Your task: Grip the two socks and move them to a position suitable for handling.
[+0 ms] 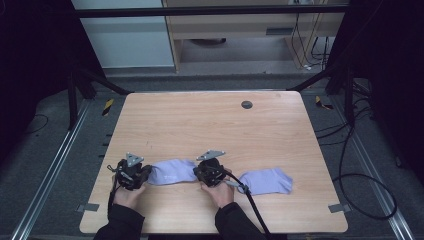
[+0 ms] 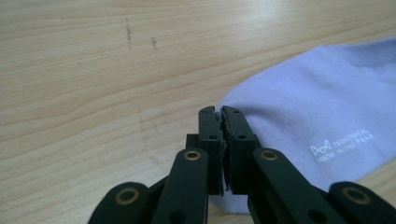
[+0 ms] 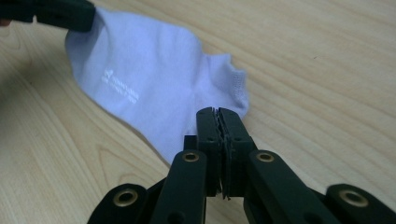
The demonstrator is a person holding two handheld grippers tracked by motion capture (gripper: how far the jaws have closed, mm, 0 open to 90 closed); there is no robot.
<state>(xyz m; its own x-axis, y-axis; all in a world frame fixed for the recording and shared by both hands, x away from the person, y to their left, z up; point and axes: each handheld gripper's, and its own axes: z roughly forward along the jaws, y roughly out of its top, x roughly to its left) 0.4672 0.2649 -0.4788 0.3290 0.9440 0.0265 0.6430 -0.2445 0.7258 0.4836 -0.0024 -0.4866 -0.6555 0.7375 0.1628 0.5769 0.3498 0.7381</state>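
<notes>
A lavender sock (image 1: 172, 171) with small white print lies on the wooden table (image 1: 210, 125) near the front edge, stretched between the two grippers. My left gripper (image 1: 148, 173) is shut on the toe end; in the left gripper view its jaws (image 2: 219, 119) pinch the rim of the sock (image 2: 317, 107). My right gripper (image 1: 196, 173) is shut on the other end; in the right gripper view its jaws (image 3: 217, 119) clamp the fabric by the cuff of the sock (image 3: 144, 79). The left gripper's black jaw (image 3: 51, 14) shows at that view's top left.
A second lavender sock (image 1: 266, 181) lies flat just right of the right hand. A dark round grommet (image 1: 246, 104) sits near the table's far edge. The right gripper's cable (image 1: 252, 205) trails off the front edge.
</notes>
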